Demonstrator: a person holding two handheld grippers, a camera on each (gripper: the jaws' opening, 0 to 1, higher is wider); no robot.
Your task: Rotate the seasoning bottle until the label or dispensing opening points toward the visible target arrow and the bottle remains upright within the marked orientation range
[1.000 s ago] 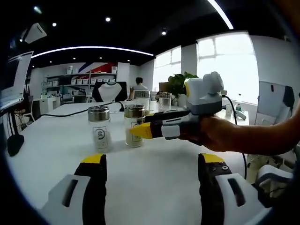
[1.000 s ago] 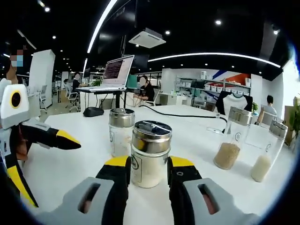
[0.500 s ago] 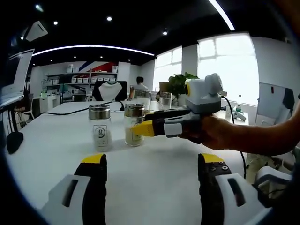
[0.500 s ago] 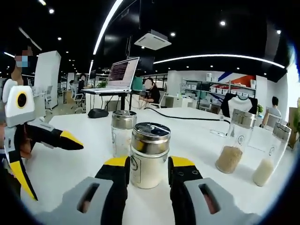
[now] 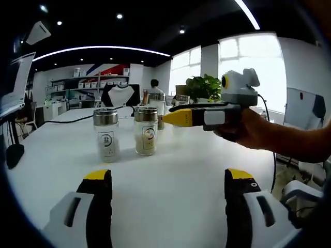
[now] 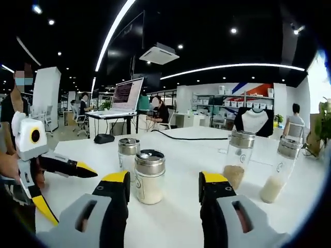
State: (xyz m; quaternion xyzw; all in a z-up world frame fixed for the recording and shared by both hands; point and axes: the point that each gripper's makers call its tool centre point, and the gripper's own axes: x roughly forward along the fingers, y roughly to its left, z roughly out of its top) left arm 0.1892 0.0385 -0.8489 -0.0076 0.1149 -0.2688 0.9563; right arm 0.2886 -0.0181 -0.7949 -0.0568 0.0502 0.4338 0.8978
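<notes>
In the right gripper view, the right gripper (image 6: 163,187) stands wide open with nothing between its jaws, the two yellow-tipped jaws rising at 7 and 5 o'clock. The bottle (image 6: 149,176), a glass jar of pale powder with a metal shaker lid, stands upright on the white table (image 6: 186,155) just ahead of the left-hand jaw tip, apart from both jaws. A second jar (image 6: 128,154) with a metal lid stands just behind it, toward 11 o'clock. At 3 o'clock two taller jars stand well apart from these: a brown-grain jar (image 6: 238,159) and a white-grain jar (image 6: 280,169). The left gripper (image 6: 83,170) comes in at 9 o'clock, yellow tip pointing toward the jars. A laptop (image 6: 123,96) sits on a far desk at 11 o'clock.

In the left gripper view, the left gripper (image 5: 163,183) is also spread wide and holds nothing, its jaws at 7 and 5 o'clock over bare table (image 5: 170,170). Ahead at 11 o'clock stand the second jar (image 5: 106,135) and, just beside it on the right, the bottle (image 5: 146,130), both upright. The right gripper (image 5: 178,117) reaches in from 3 o'clock, held in a hand (image 5: 248,130), its yellow tip near the bottle's lid but clear of it. A plant (image 5: 205,88) stands by the window at 1 o'clock.
</notes>
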